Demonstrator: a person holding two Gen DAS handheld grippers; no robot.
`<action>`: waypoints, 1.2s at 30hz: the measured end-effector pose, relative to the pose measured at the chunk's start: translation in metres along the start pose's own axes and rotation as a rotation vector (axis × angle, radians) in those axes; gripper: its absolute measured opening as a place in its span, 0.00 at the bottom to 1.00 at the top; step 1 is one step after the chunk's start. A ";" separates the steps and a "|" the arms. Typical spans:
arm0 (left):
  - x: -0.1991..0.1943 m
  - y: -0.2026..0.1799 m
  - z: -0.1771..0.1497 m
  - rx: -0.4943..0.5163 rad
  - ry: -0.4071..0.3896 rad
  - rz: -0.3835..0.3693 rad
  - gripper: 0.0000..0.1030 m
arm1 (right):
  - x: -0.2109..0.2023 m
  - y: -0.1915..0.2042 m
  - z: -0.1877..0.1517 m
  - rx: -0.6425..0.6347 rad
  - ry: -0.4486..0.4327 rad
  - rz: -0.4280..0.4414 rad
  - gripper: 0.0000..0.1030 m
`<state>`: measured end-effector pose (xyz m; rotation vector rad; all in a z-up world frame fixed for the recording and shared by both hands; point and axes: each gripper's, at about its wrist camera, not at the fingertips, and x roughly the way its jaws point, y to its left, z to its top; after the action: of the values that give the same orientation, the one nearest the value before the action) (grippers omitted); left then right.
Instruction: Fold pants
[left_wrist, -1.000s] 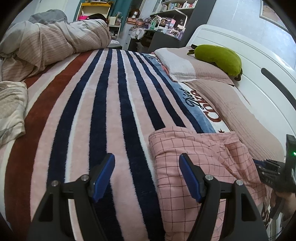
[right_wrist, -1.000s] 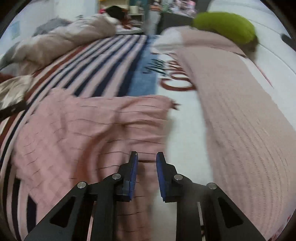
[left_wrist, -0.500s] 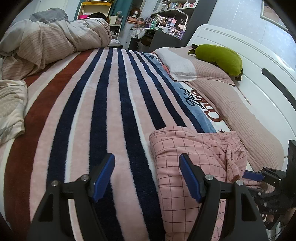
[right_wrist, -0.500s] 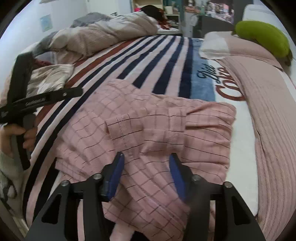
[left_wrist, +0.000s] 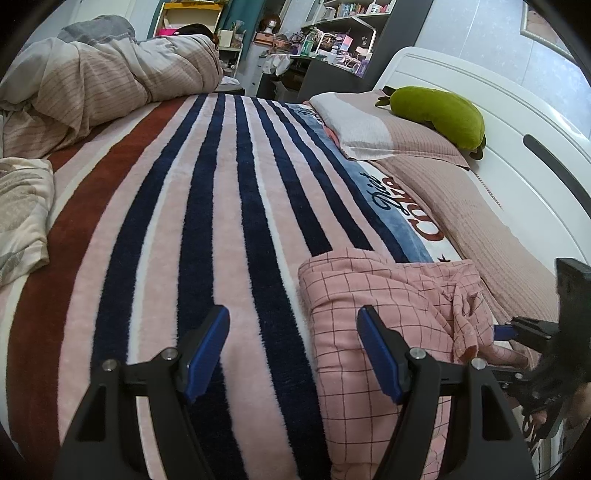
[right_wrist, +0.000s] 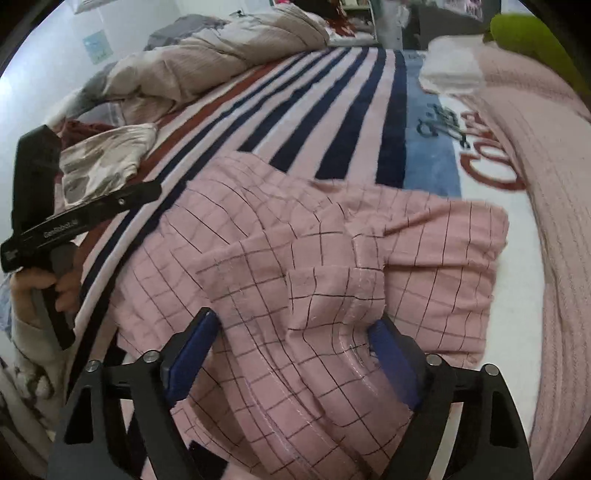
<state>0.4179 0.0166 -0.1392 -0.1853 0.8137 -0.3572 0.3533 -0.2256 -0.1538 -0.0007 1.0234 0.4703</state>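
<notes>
Right wrist: tool (right_wrist: 291, 354) wider over pants (right_wrist: 332, 258).

We see open striped blanket (left_wrist: 177, 229) across the centre and left of the left wrist frame, free to cross. The pink checked pants (left_wrist: 373, 295) heap at lower right. A rumpled duvet (left_wrist: 110, 85) blocks the upper left, pillows (left_wrist: 388, 129) and a headboard (left_wrist: 509, 122) the right edge.
</notes>
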 end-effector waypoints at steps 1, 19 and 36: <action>0.000 0.000 0.000 -0.002 0.000 0.000 0.66 | -0.005 0.006 0.000 -0.025 -0.015 0.004 0.74; 0.000 0.002 0.001 -0.010 -0.005 -0.001 0.66 | -0.032 -0.004 0.019 0.018 -0.114 -0.355 0.02; 0.006 0.000 -0.001 0.008 0.005 0.017 0.66 | -0.051 -0.016 0.010 0.088 -0.189 -0.273 0.54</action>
<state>0.4204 0.0144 -0.1439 -0.1701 0.8188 -0.3444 0.3457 -0.2566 -0.1100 -0.0170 0.8415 0.1723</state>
